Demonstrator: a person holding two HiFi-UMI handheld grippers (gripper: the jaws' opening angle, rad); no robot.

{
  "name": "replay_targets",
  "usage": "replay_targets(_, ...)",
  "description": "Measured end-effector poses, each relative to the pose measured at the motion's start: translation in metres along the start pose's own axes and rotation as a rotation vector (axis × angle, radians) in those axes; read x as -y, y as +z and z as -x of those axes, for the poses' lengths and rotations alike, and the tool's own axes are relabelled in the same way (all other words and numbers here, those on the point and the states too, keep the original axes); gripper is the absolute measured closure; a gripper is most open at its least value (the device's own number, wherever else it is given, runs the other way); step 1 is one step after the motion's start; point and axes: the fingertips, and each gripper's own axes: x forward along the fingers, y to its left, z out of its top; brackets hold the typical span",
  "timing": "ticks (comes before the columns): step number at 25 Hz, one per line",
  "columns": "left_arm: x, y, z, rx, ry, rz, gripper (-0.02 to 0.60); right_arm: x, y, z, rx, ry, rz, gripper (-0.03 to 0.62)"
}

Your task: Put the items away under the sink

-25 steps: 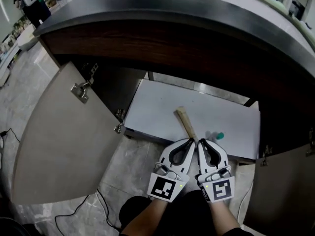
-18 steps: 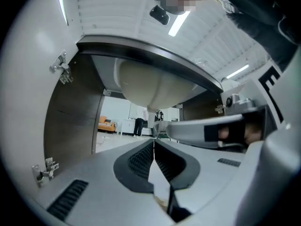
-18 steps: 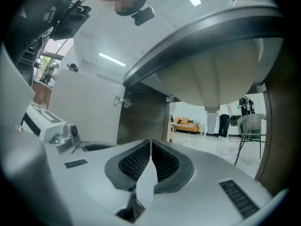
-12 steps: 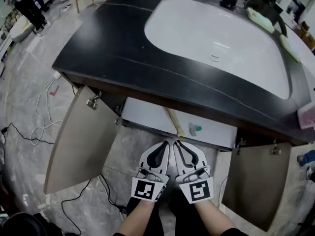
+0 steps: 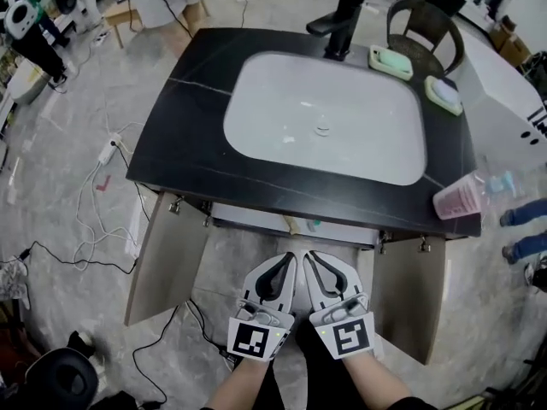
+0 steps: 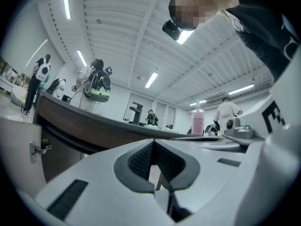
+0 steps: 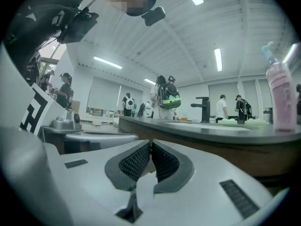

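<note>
You work under bright, even light from above: the long ceiling lamps [image 6: 151, 79] appear in both gripper views as white strips, burnt out to pure white. In the head view the black counter [image 5: 184, 135] shows a soft sheen, the white sink [image 5: 325, 118] is bright and nearly flat, and a narrow dark shadow lies under the counter's front edge. All three pictures are fisheye: straight lines bend toward the borders, and the corners of both gripper views go black. There the people [image 6: 96, 81] far behind are small and a little soft.
</note>
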Motion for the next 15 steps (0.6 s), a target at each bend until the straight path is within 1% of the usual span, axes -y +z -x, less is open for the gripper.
replay_targets(3, 0.023, 0.030, -0.002, -0.015, -0.027, 0.008, 0.574, 0.011, 0.033, 0.015, -0.003, -0.024, -0.014, 0.556)
replay_targets(8, 0.055, 0.064, -0.018, -0.048, -0.078, 0.011, 0.574, 0.036, 0.072, 0.034, -0.019, -0.072, -0.025, 0.556)
replay_targets(11, 0.076, 0.077, -0.032, -0.057, -0.113, 0.010, 0.574, 0.055, 0.092, 0.045, -0.013, -0.102, -0.018, 0.556)
replay_targets(15, 0.109, 0.085, -0.059, -0.061, -0.187, 0.005, 0.573, 0.086, 0.105, 0.059, -0.011, -0.154, -0.015, 0.554)
